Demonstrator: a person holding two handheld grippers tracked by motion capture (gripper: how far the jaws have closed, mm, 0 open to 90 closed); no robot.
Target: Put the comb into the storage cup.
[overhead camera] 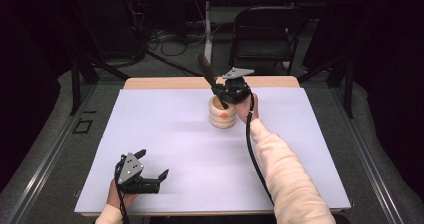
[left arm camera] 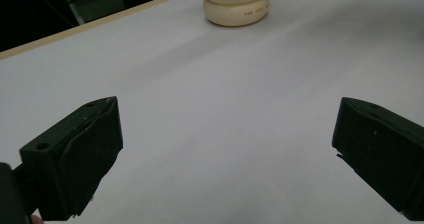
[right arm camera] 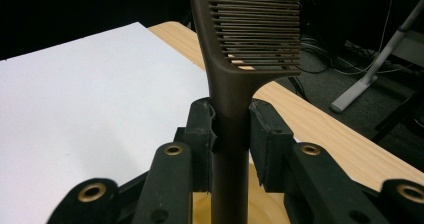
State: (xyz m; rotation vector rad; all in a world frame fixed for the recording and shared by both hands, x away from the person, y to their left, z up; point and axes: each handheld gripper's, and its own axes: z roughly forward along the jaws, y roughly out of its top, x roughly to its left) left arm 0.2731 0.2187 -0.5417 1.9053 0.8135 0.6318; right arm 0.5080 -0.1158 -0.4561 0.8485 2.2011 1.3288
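Centrally, upper frame: dark brown comb (right arm camera: 235, 84), handle clamped between jaws of right gripper (right arm camera: 232, 134), toothed end up and tilted toward upper left. Handle's lower end over mouth of cream holder (overhead camera: 222, 116) directly below. Holder upright on white tabletop (overhead camera: 165, 134), near far edge. Lower left: left gripper (overhead camera: 155, 165), jaws wide, nothing between, low over tabletop, well apart from holder.

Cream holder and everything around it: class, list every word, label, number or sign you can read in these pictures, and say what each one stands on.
Cream holder, lower ring: a short line of small red print, too blurred to read.
Cream holder, side seen from the high view: an orange mark, too small to tell as a letter or sign.
Comb, left gripper, right gripper, white table cover: no writing.
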